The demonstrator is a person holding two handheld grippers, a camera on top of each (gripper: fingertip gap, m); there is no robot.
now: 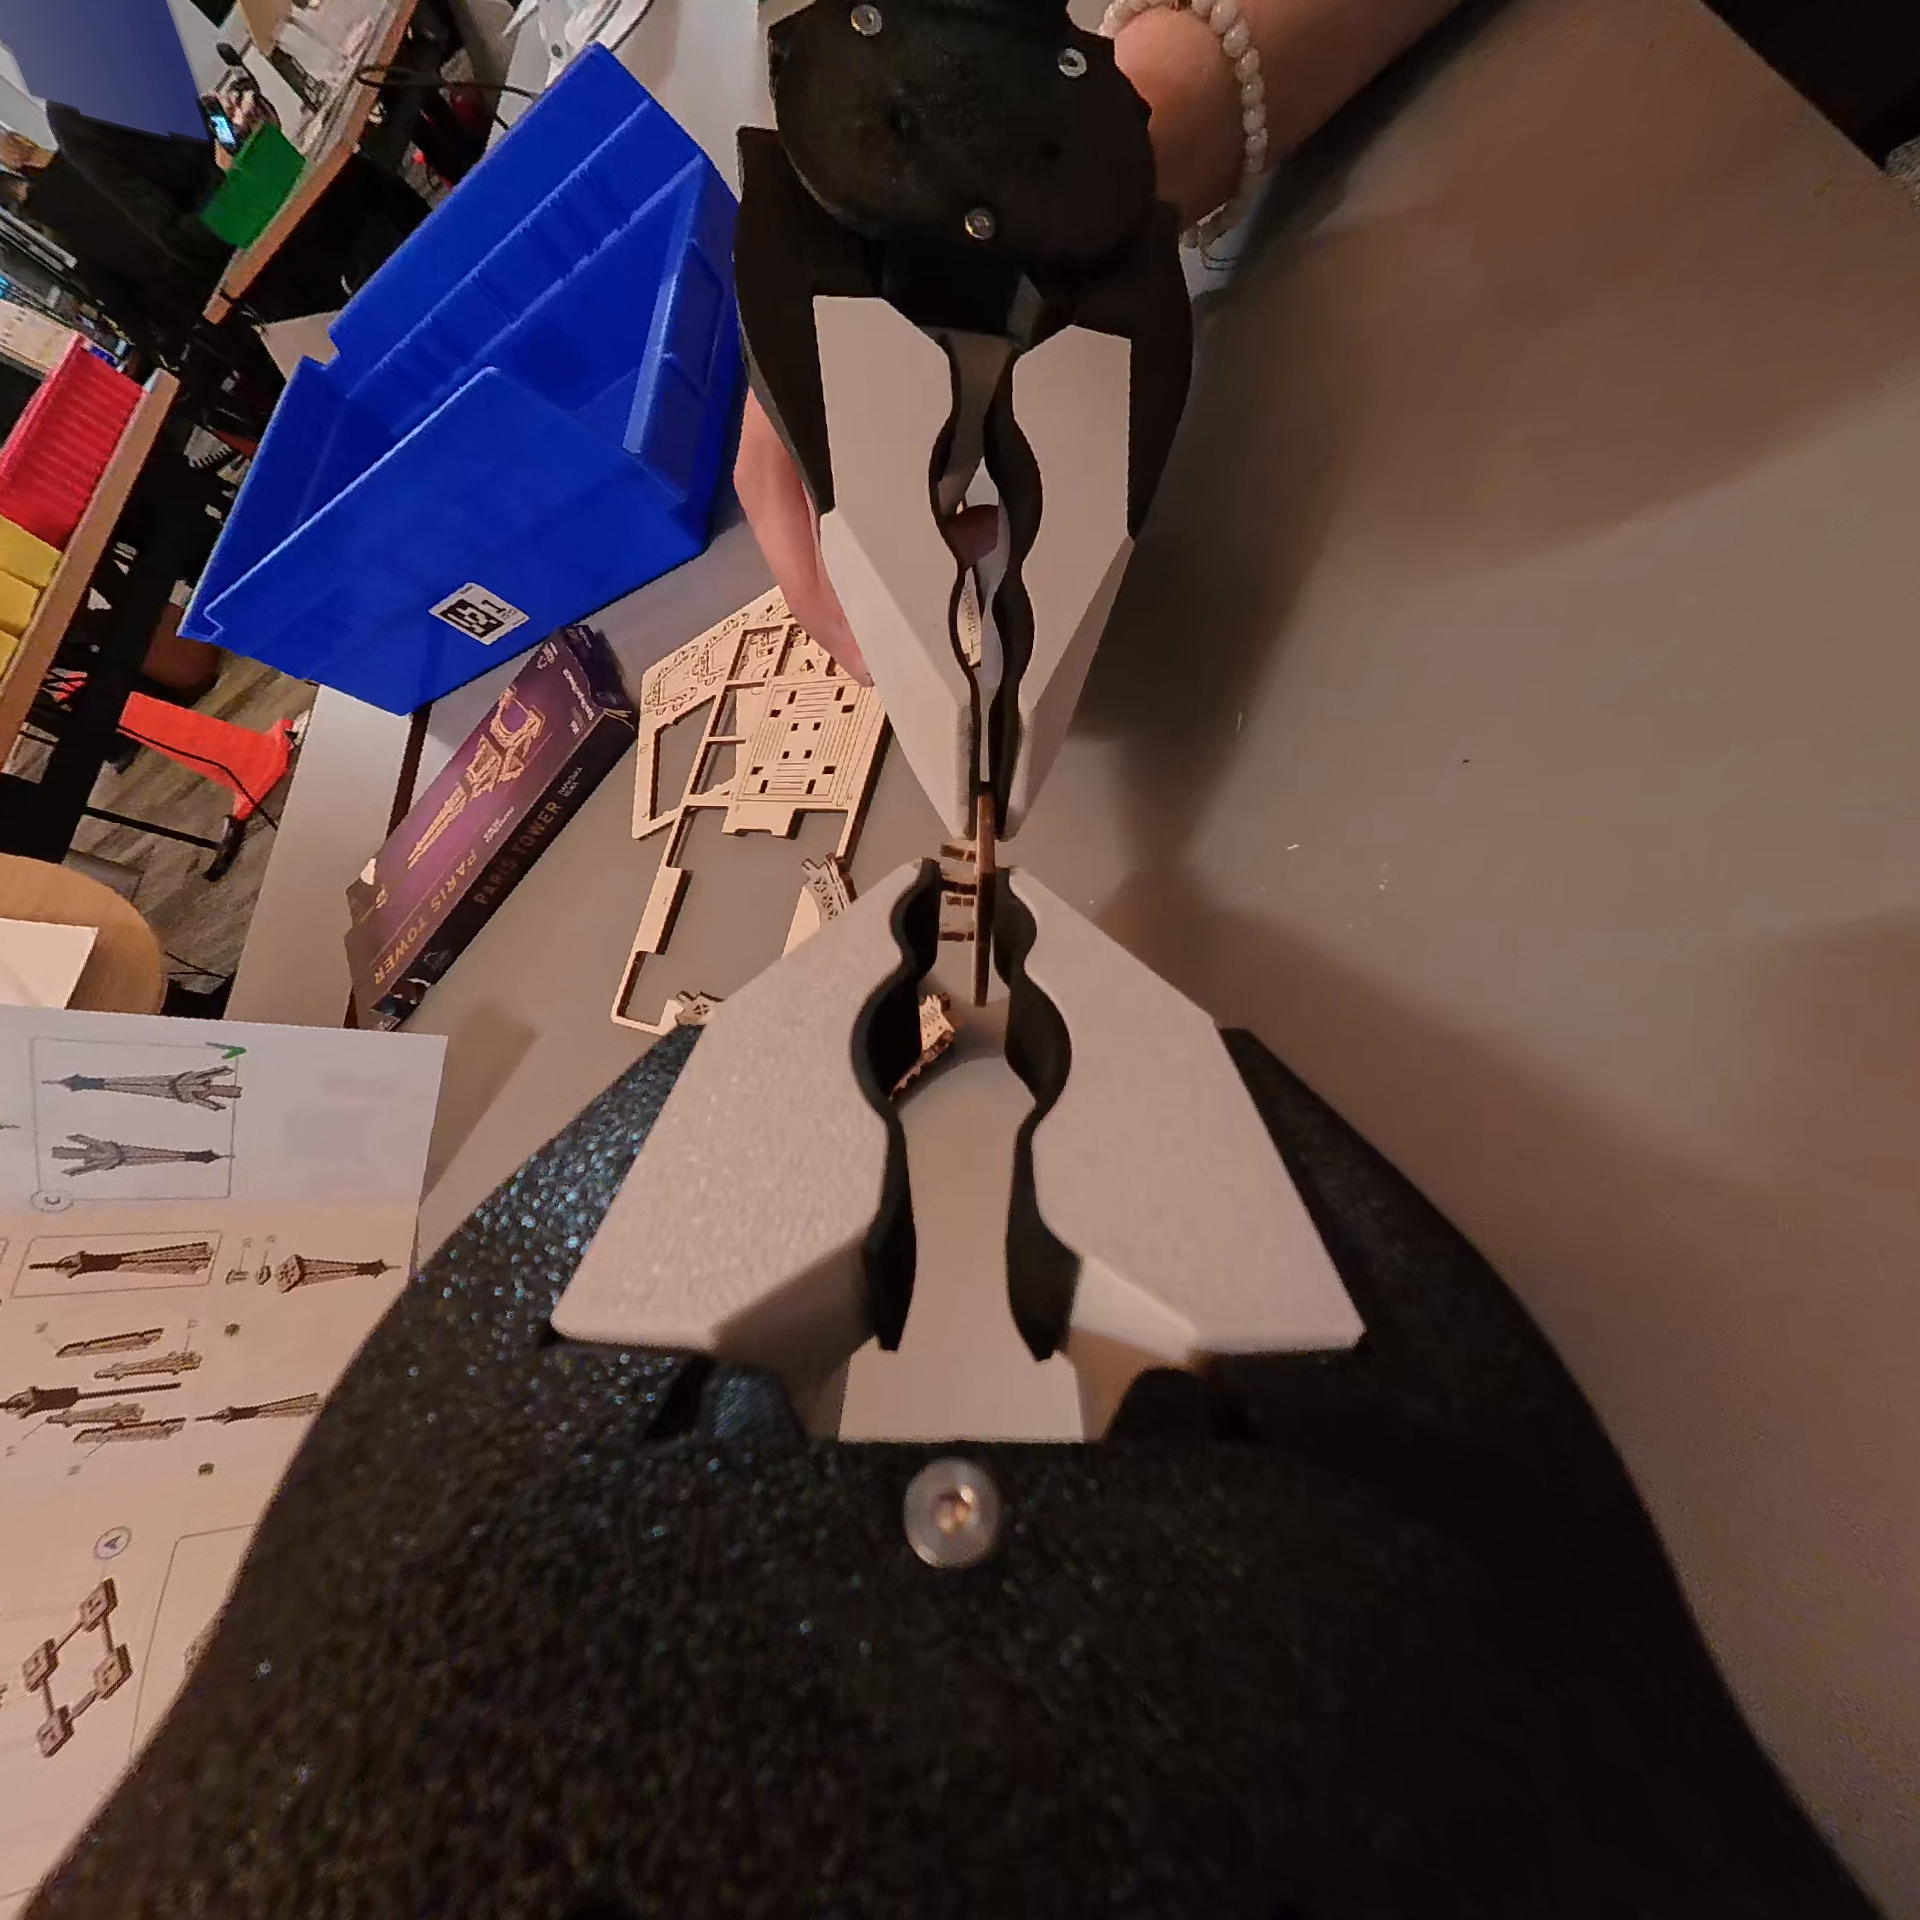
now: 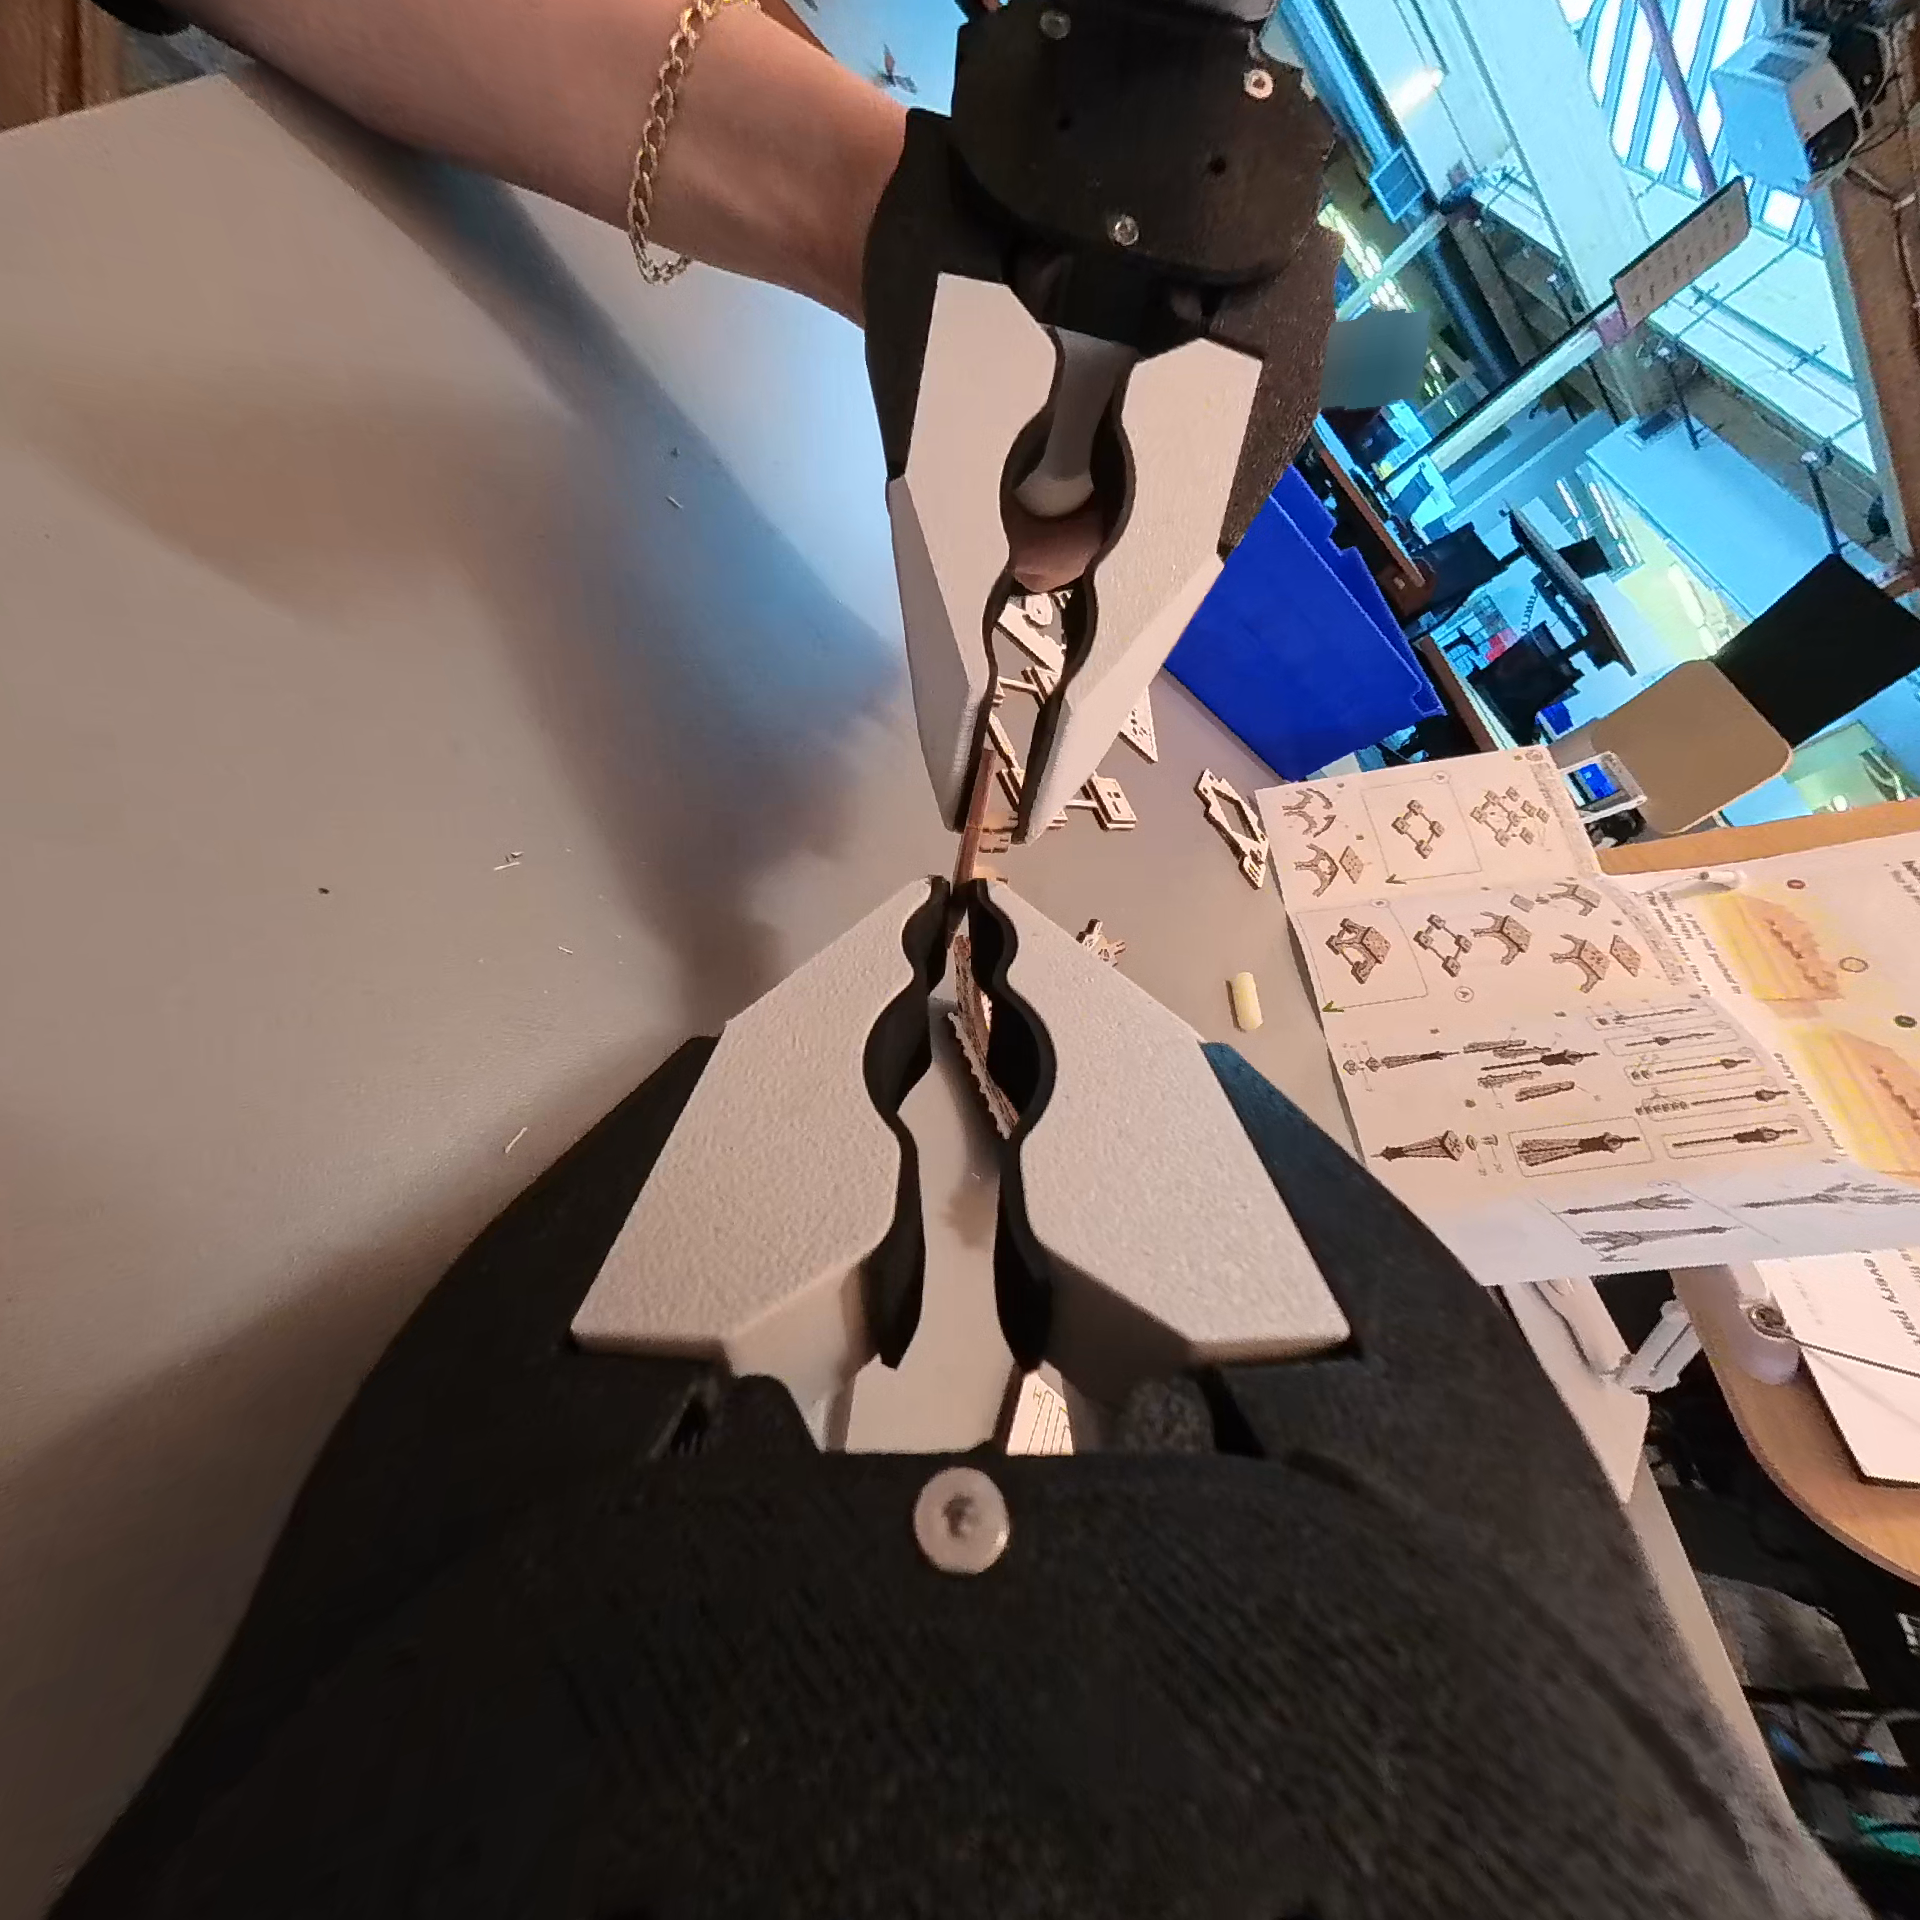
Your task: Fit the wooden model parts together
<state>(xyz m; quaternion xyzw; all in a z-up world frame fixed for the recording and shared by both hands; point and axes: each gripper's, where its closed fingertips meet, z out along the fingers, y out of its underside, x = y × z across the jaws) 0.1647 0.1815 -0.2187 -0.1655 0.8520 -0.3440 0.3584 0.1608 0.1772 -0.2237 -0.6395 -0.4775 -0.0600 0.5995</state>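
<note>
In the left wrist view my left gripper is shut on a small engraved wooden part held at its fingertips. My right gripper comes in from above, tip to tip, shut on a thin wooden part seen edge-on. The two parts touch between the fingertips, above the grey table. In the right wrist view my right gripper grips a lattice wooden part, and the left gripper opposite holds a thin strip that meets it. How the parts join is hidden by the fingers.
A blue bin, a purple model box and a punched-out wooden sheet lie on the left. An instruction sheet lies near me and shows in the right wrist view. Loose wooden parts and a small white peg lie nearby. Only a small space, under 4 cm, lies between the two pairs of fingers.
</note>
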